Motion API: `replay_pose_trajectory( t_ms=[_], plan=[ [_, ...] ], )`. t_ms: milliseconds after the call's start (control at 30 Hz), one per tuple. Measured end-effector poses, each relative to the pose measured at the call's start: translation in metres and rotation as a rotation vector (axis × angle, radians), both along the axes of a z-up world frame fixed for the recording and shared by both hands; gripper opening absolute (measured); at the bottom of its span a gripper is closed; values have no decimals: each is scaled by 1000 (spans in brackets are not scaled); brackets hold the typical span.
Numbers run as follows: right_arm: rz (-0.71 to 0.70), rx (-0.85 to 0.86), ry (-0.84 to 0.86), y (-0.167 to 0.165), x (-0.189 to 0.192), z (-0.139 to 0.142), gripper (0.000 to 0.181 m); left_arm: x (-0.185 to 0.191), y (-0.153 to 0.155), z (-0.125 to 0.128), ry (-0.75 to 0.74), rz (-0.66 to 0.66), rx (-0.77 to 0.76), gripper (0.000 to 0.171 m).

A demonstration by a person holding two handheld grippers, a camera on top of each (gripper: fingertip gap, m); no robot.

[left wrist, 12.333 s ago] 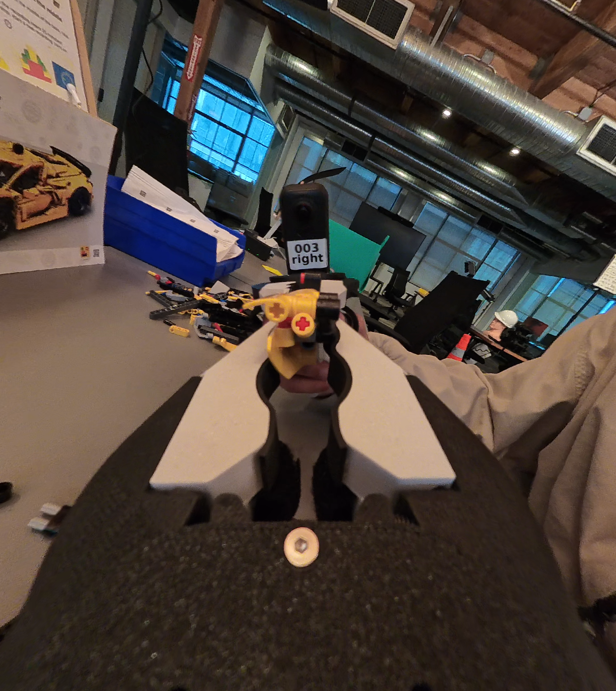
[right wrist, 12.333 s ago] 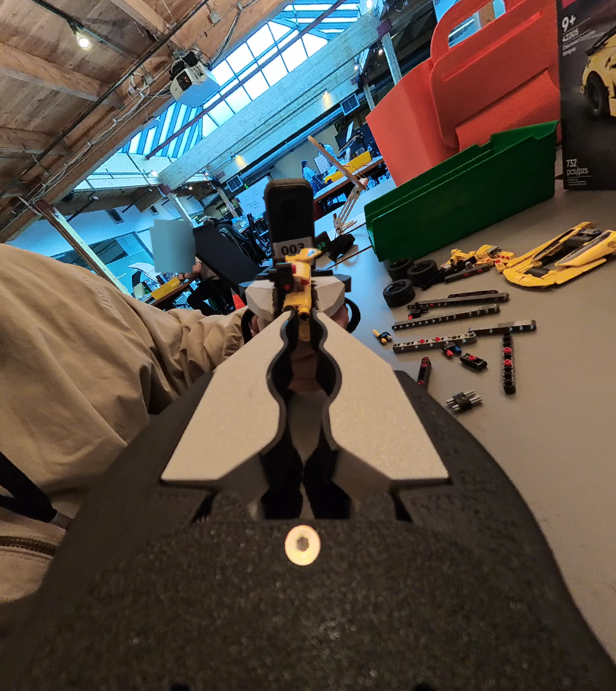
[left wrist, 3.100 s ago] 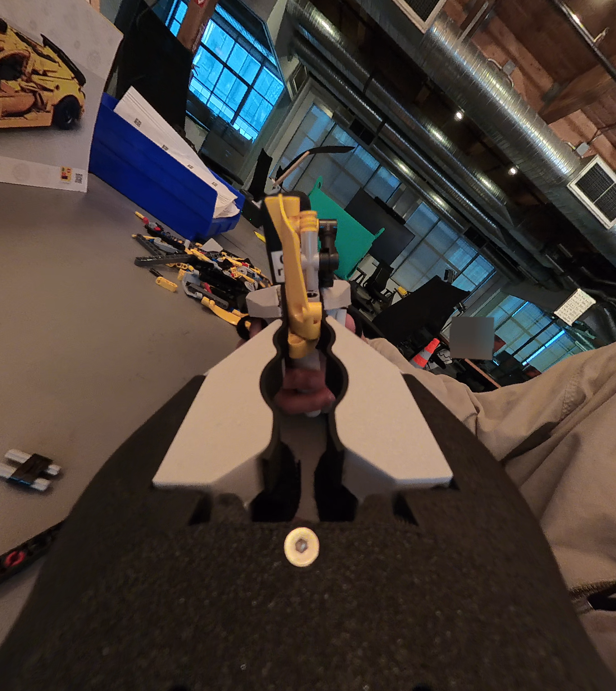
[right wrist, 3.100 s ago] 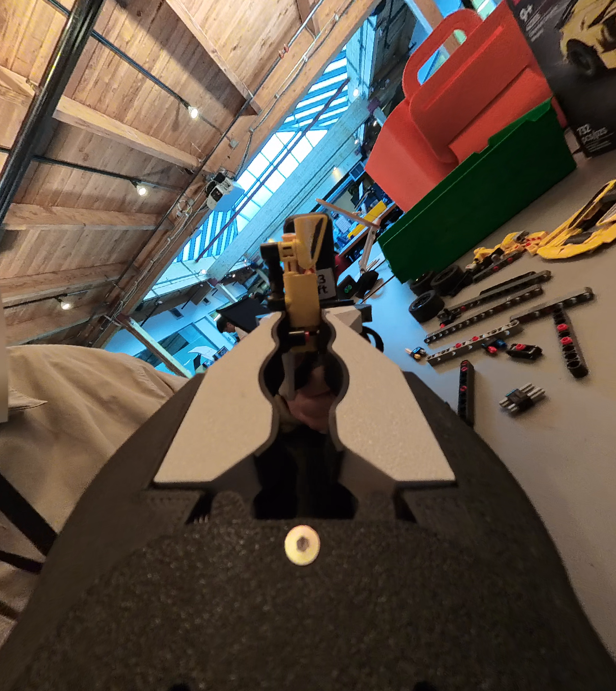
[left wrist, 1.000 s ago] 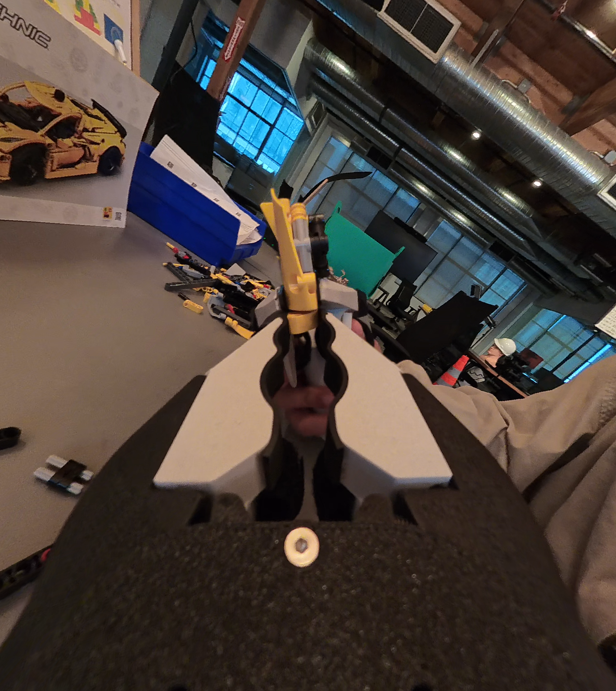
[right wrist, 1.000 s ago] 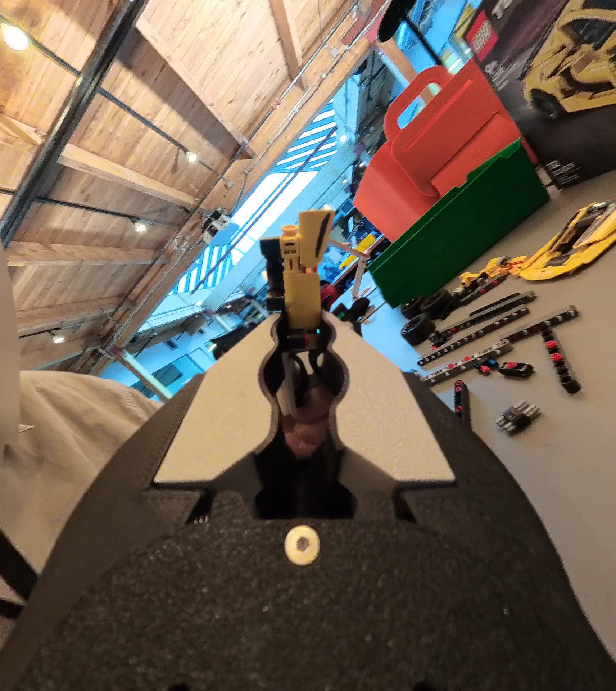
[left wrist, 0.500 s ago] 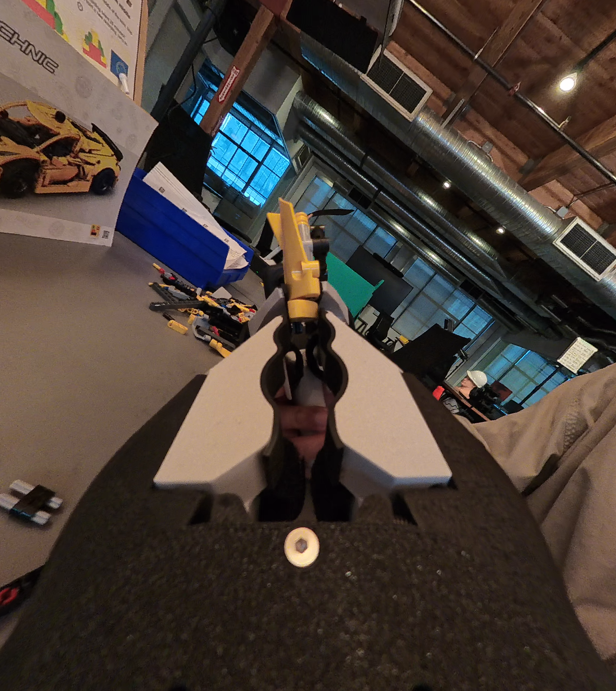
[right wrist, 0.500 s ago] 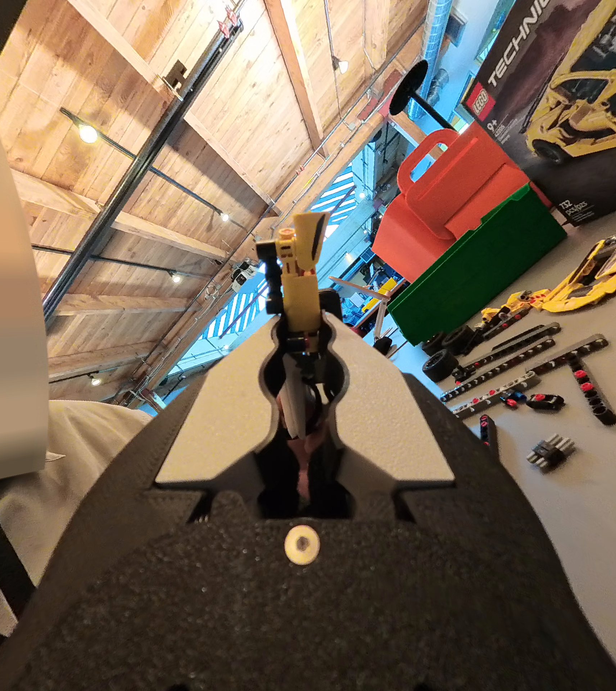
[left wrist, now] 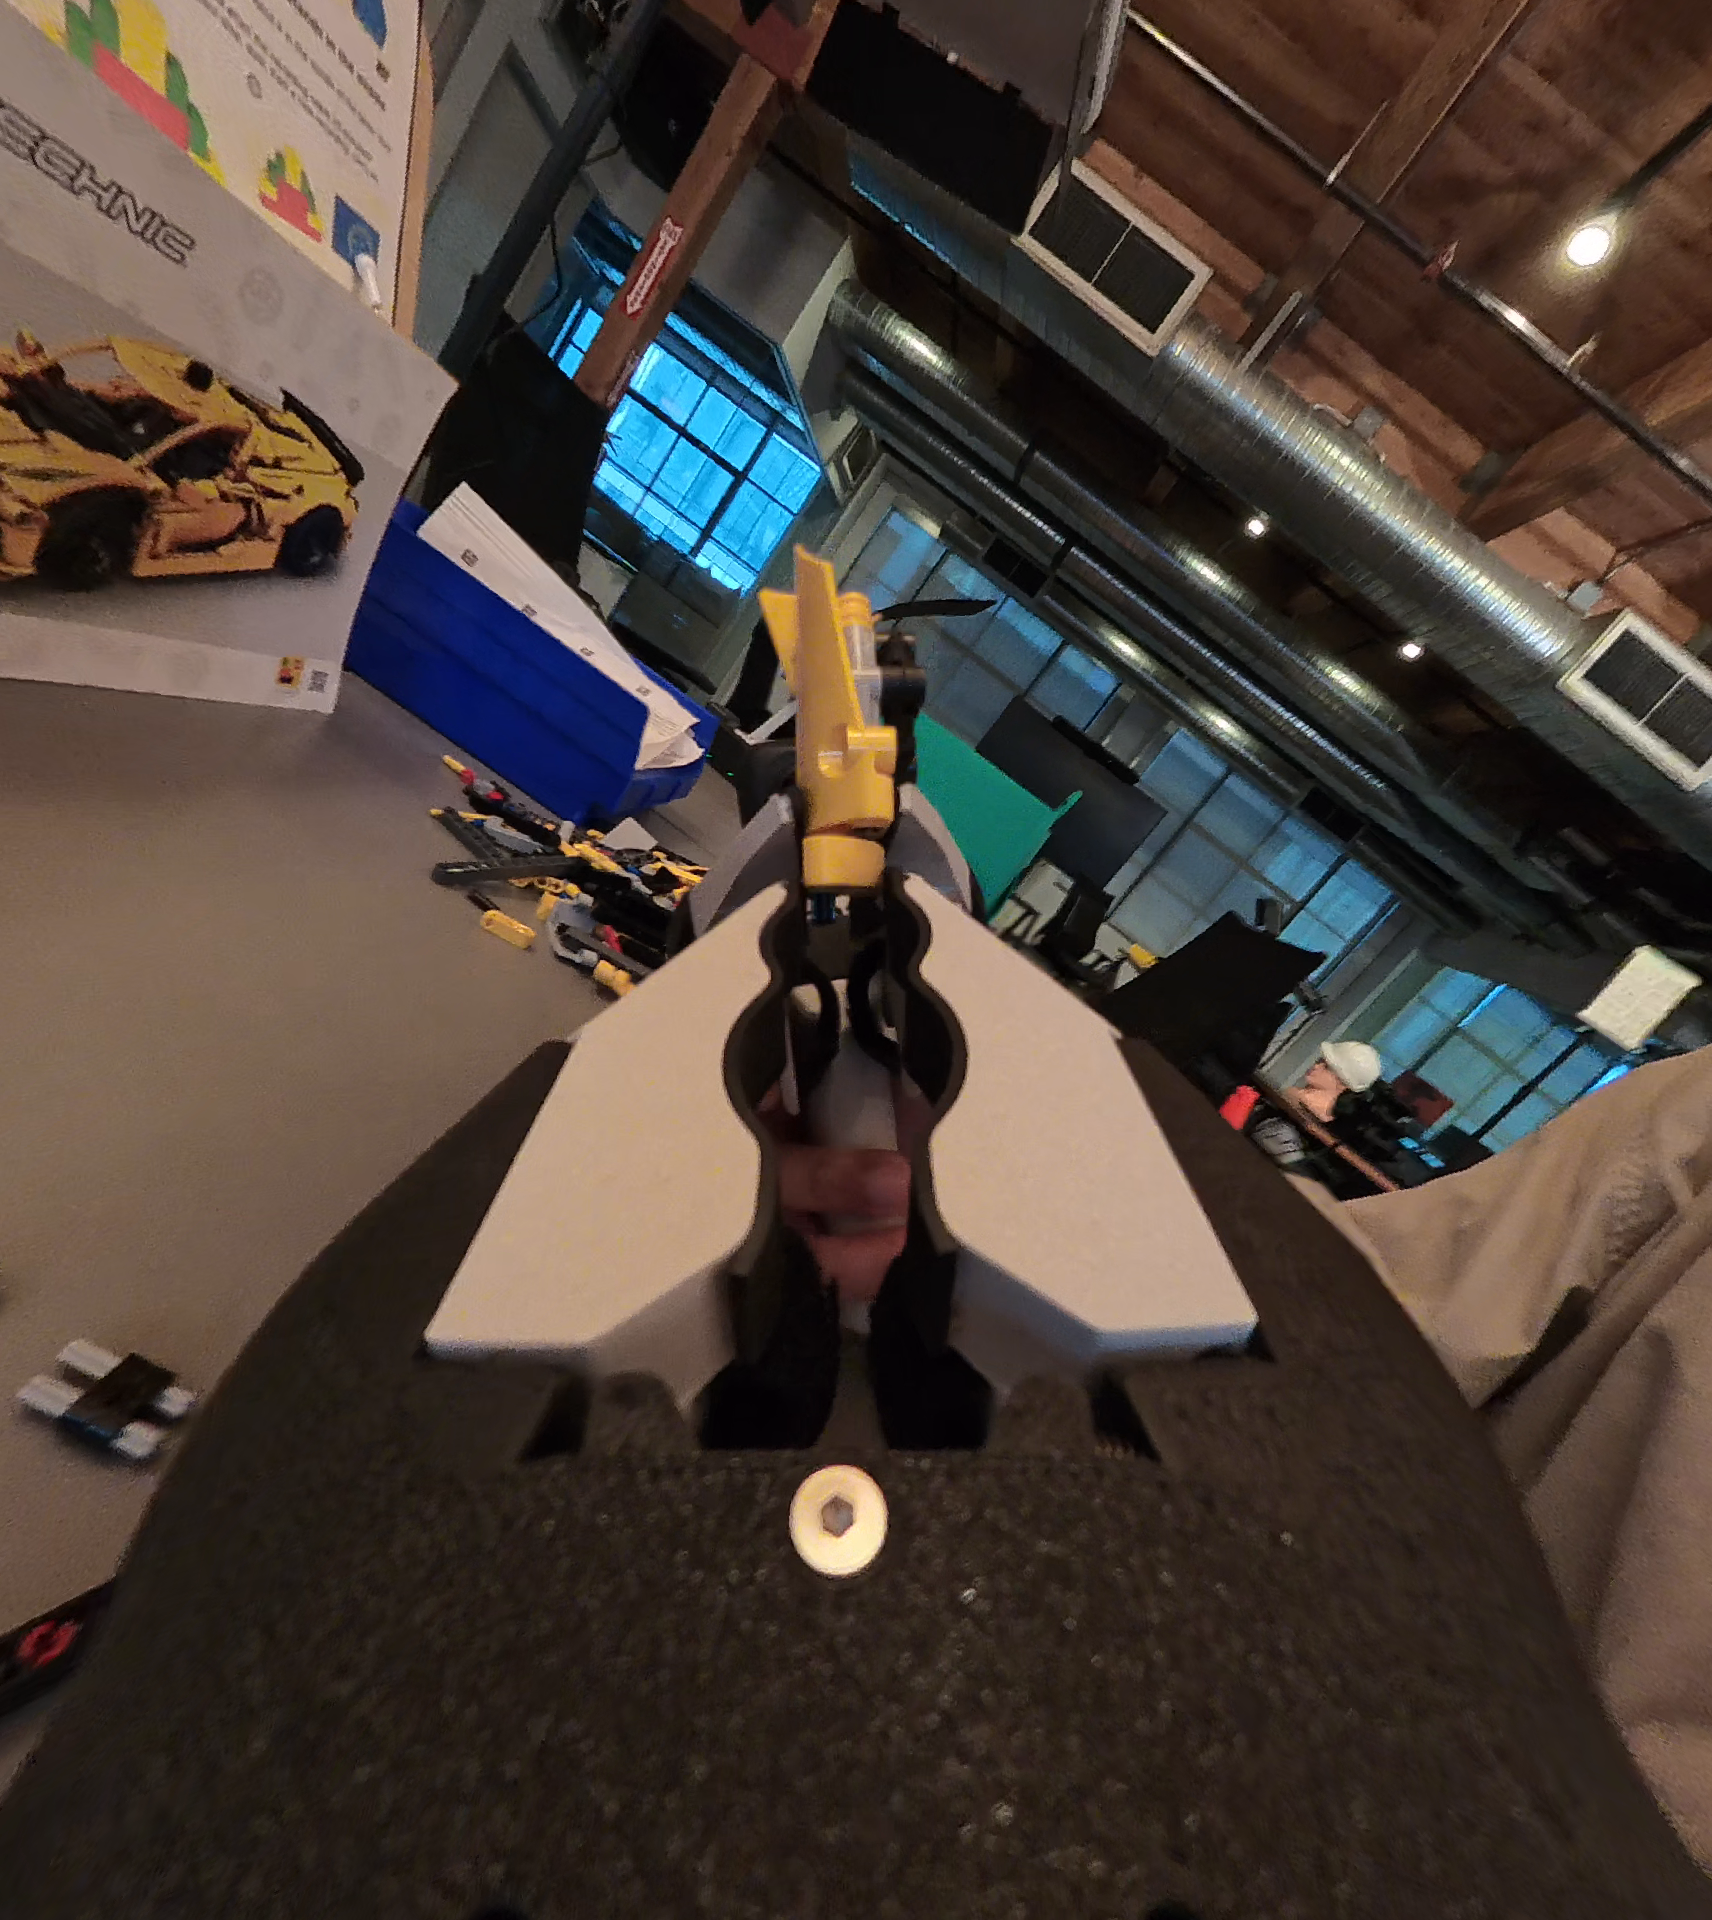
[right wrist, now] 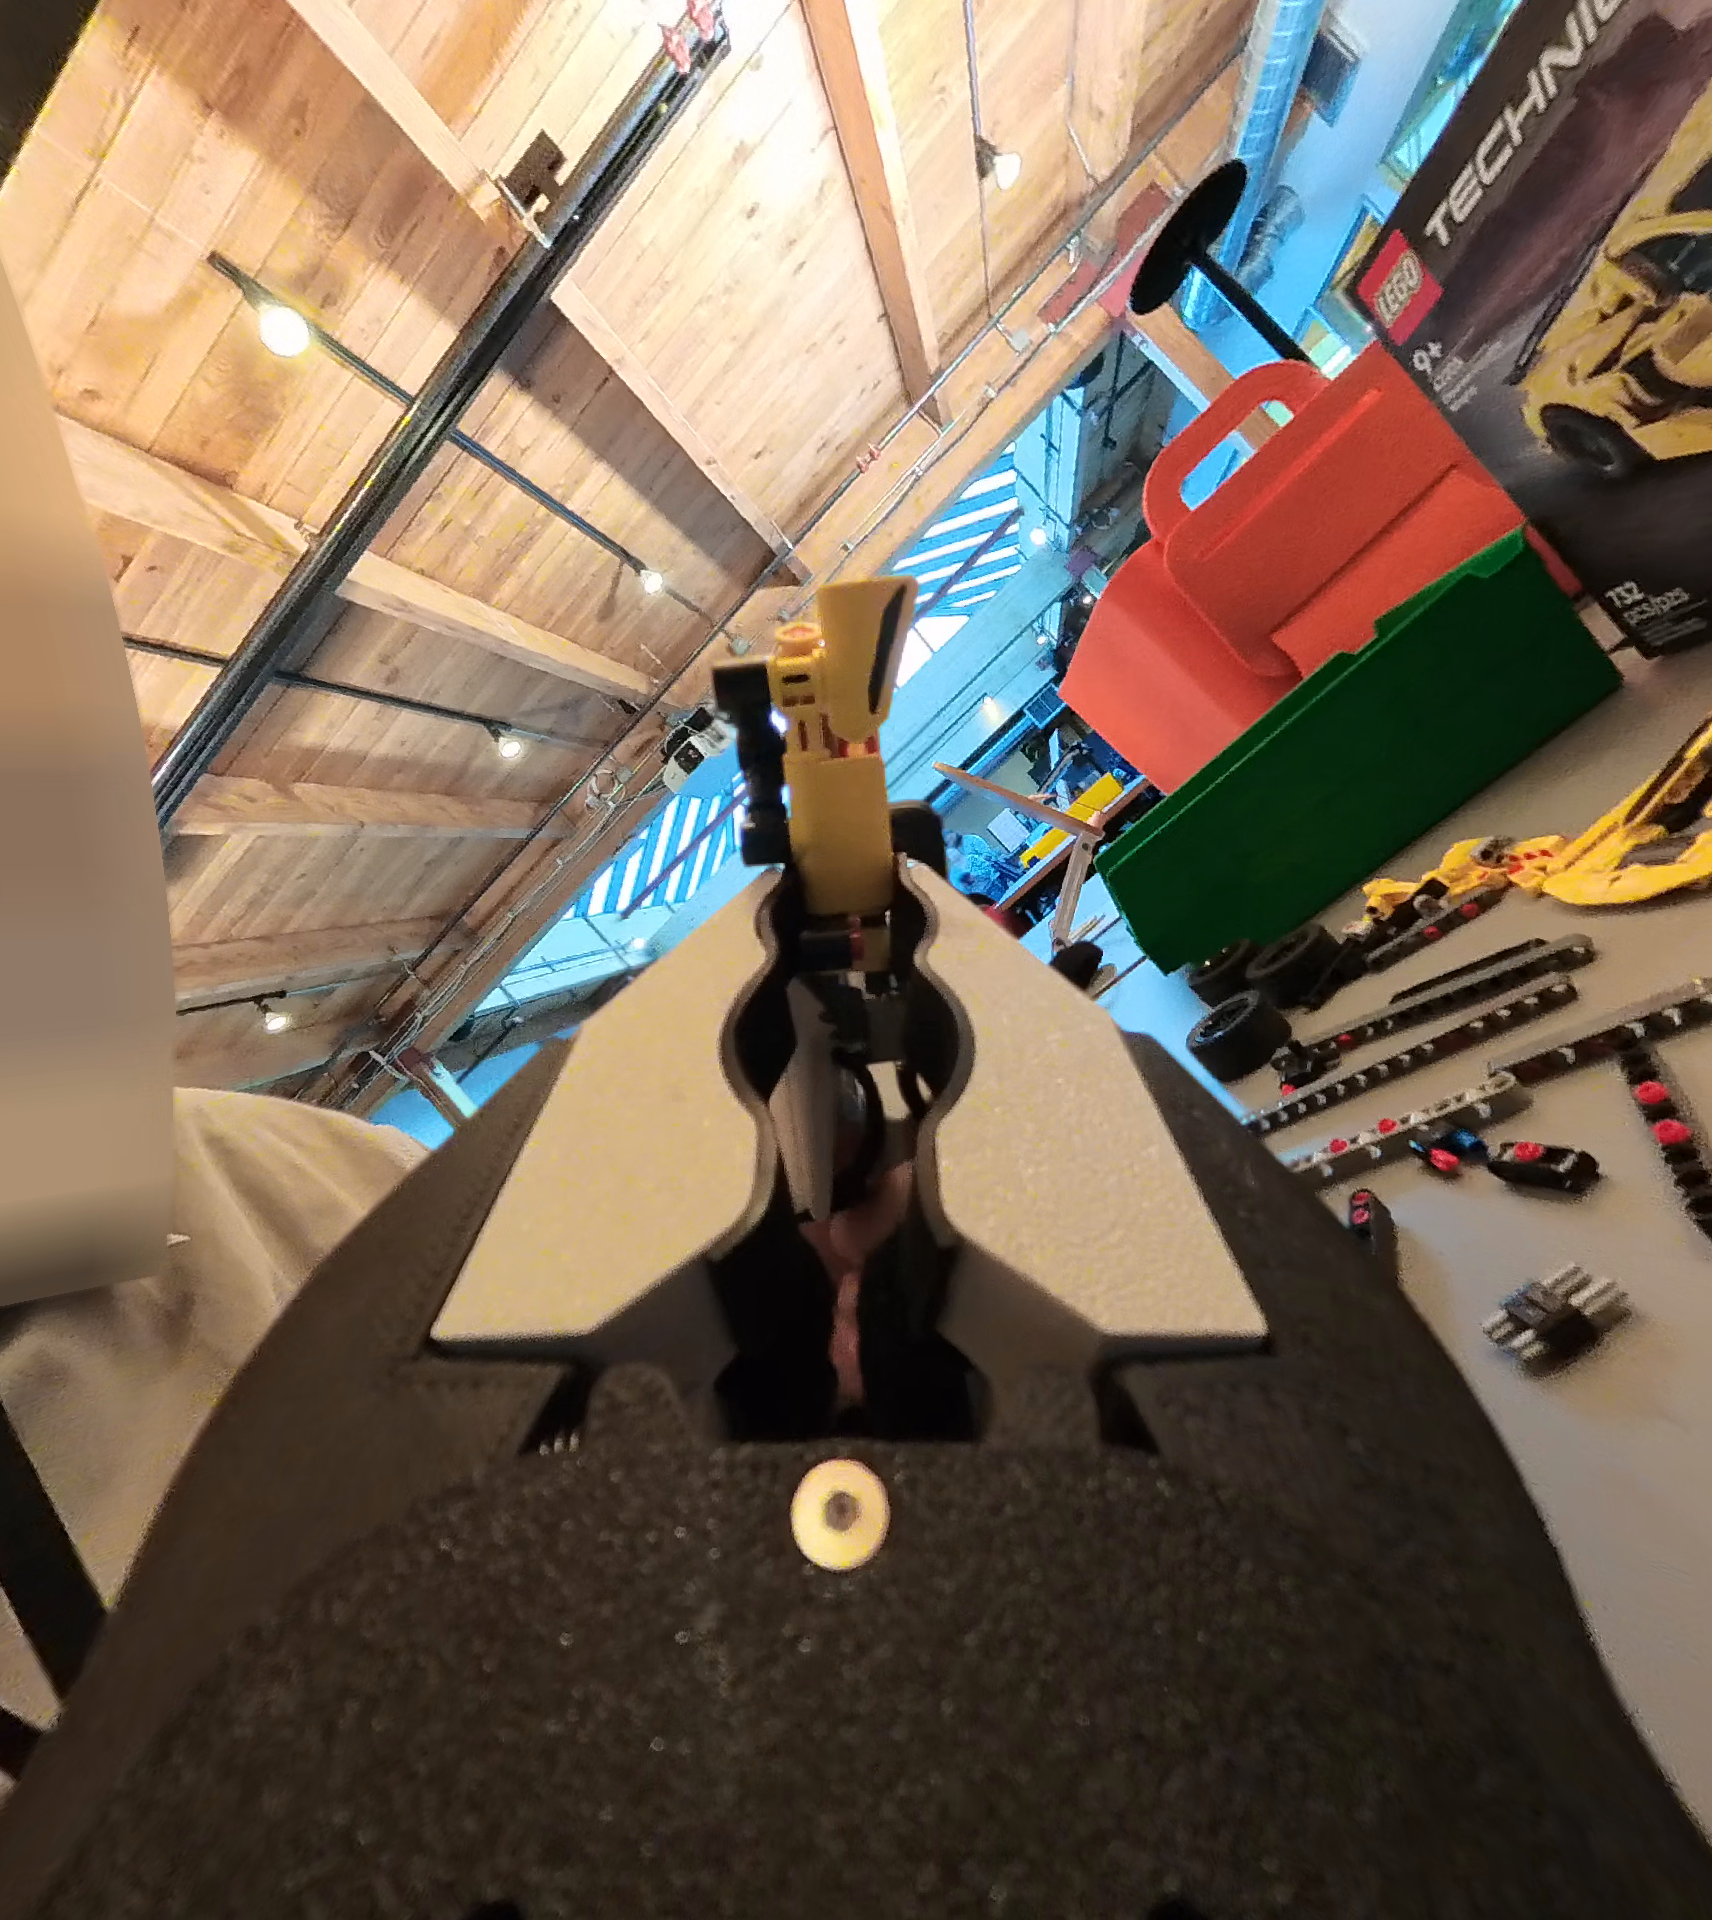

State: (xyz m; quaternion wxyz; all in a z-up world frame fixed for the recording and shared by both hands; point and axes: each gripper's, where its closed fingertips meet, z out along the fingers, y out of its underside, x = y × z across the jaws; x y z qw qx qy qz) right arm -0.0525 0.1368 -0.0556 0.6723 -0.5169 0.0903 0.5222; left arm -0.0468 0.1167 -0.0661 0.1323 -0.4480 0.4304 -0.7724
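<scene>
L gripper point(left wrist: 839, 894) pinching yellow brick assembly point(left wrist: 836, 769) | R gripper point(right wrist: 839, 896) pinching it too | both tilted higher than before, off grey table point(left wrist: 156, 987)

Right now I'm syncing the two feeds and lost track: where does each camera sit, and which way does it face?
Left wrist view: on the left tongs, looking along them, tilted up over the grey table toward the blue bin and ceiling ducts; a beige sleeve shows at right.
Right wrist view: on the right tongs, tilted up toward the wooden ceiling and the green bin; beige sleeve at left.
Shared: both sets of tongs are shut on the same yellow brick assembly.
</scene>
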Motion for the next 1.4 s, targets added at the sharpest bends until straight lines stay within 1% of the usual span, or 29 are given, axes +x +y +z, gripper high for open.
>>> replay_pose_trajectory(
  t_ms=[67, 200, 367, 467, 567, 600, 700, 800, 1000, 1033, 1067, 1100, 1133, 1167, 1200, 1233, 1267, 1300, 1333, 1367, 1400],
  plan=[
    [-1, -20, 4, 1, 0, -4, 15, 0, 1, -2, 8, 24, 29, 15],
    [-27, -47, -45, 3, -2, -7, 15, 1, 3, -3, 13, 18, 5, 15],
    [-31, -59, -8, 2, 1, -10, 15, 4, 3, -6, 35, -14, -51, 15],
    [-29, -67, -26, 4, -1, -10, 15, 2, 4, -6, 29, -32, -64, 14],
    [20, -103, 67, 5, 5, -16, 13, 5, 5, -15, 61, -12, -53, 15],
    [7, -98, 84, 5, 7, -17, 14, 5, 5, -15, 65, -15, -58, 15],
    [-17, -71, 61, 2, 9, -12, 13, 7, 2, -12, 51, -21, -73, 16],
    [-11, -60, 52, 2, 8, -9, 12, 6, 2, -9, 46, -18, -74, 15],
    [-31, -60, 32, 3, 10, -7, 12, 5, 4, -8, 45, -19, -89, 15],
    [-46, -51, 42, 2, 12, -6, 13, 3, 3, -12, 56, -14, -69, 15],
    [-145, 91, 175, -13, 42, 15, 16, -2, 4, -20, 76, -7, -66, 0],
    [-286, 183, 348, -37, 101, 22, 15, -6, 11, -27, 101, 4, -110, 0],
    [-326, 213, 405, -59, 134, 23, 15, -8, 23, -25, 95, 30, -158, 0],
    [-363, 187, 282, -67, 130, 29, 15, -10, 28, -18, 62, 60, -136, 0],
    [-298, 97, 72, -55, 96, 29, 15, -10, 21, -15, 43, 60, -63, 0],
    [-245, 33, -4, -44, 78, 23, 16, -9, 6, -13, 29, 25, 4, 0],
    [-239, 29, 88, -41, 86, 18, 15, -7, -8, -16, 30, -4, 78, 0],
    [-215, 21, 220, -40, 100, 13, 15, -2, -12, -20, 48, 3, 142, 0],
    [-171, -23, 248, -35, 101, 6, 15, 2, -10, -22, 61, 21, 168, 0],
    [-146, -70, 166, -31, 91, 1, 15, 4, -8, -24, 70, 30, 172, 0],
    [-159, -95, 60, -29, 82, 0, 14, 6, -4, -27, 90, 33, 175, 0]
  ],
)
